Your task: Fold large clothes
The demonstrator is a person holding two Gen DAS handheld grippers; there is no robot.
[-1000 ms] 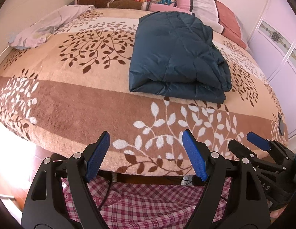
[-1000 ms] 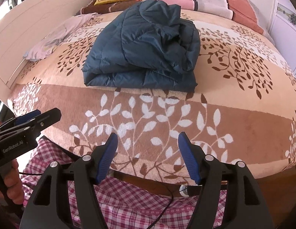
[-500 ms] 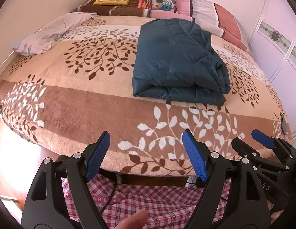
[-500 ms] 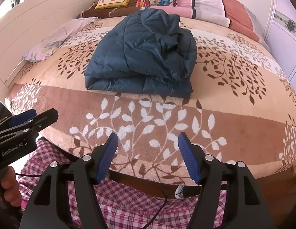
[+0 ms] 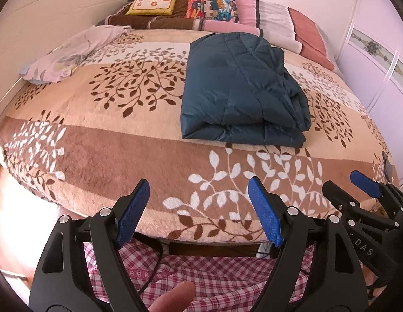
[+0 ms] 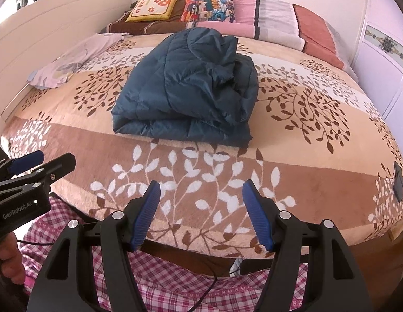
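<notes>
One folded jacket [image 5: 240,88], two empty claws

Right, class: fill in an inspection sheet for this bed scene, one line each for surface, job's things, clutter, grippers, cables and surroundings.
Surface: bed blanket with a leaf pattern, lying flat.
Job's things: blue puffer jacket, folded into a thick stack mid-bed.
Clutter: pale crumpled cloth near the far left edge; pillows at the far end.
Grippers: left hand-held gripper and right hand-held gripper both open, empty, clear of the jacket.
Cables: thin black cable over checked fabric below the bed edge.
Surroundings: white wardrobe doors on the right.
</notes>
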